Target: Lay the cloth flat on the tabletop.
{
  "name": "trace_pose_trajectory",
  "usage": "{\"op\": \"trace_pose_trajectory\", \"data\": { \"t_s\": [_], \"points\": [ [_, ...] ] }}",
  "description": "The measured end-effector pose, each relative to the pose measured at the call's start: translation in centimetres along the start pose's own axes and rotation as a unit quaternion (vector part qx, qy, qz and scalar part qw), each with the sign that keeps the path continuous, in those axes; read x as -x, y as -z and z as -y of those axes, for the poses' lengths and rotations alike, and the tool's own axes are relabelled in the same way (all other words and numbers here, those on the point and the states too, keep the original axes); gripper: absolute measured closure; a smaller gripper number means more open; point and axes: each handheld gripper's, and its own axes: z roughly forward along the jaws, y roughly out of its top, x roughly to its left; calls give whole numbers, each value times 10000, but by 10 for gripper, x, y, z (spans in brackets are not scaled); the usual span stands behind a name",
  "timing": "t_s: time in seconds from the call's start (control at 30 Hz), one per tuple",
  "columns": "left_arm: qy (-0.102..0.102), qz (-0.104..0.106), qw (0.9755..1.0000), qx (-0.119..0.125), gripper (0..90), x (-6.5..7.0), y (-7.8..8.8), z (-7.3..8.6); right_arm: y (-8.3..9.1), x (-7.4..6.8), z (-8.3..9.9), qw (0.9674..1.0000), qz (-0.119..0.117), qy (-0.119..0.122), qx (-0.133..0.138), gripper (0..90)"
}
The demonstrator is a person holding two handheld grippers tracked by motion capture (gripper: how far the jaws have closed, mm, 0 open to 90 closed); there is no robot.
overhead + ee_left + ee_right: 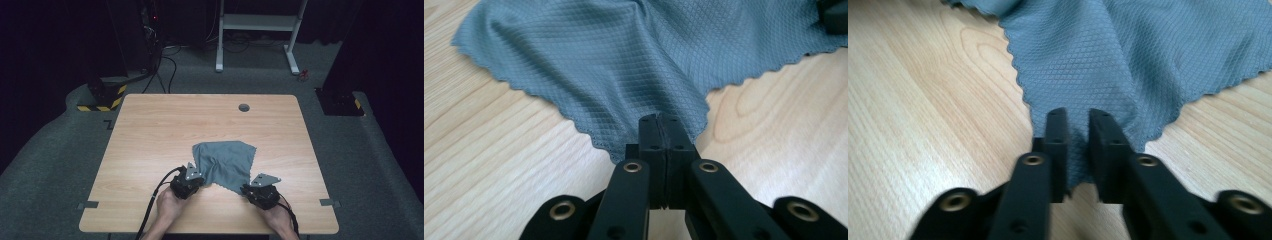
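Left claw [196, 181]: jaws pressed together on the near left corner of the grey cloth [225, 164], as the left gripper view confirms, with fabric caught between the pads. The cloth lies on the wooden worktop [150, 130], near the person's edge and slightly right of centre. Roughly square, it shows no marked long axis; its far edge runs about parallel to the far worktop edge, and its near edge slants down towards the right. A ridge rises from the left corner. Right claw [248, 190]: jaws narrowly apart at the near right corner, cloth lying between them; a pinch cannot be confirmed.
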Motion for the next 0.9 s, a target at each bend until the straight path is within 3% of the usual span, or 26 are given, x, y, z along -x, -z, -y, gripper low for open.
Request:
{"op": "trace_pose_trajectory", "data": {
  "t_s": [0.07,0.33,0.53,0.63,0.83,0.9],
  "points": [
    [-8,-6,10000,8,893,0,8,4,2,-1,1,9999,38,101,-42,896],
    [21,18,10000,-28,892,-1,28,24,10,-5,6,9997,-95,233,-65,900],
    [70,3,10000,71,892,-6,40,27,21,-3,9,9996,-82,252,16,900],
    [176,165,9997,72,891,-10,43,28,27,0,11,9997,-65,207,63,900],
    [-21,186,9996,-227,889,5,35,34,25,-3,18,9995,-88,284,-94,900],
    [34,215,9996,-205,883,5,34,36,25,-3,20,9995,-97,284,-94,900]
  ]
}}
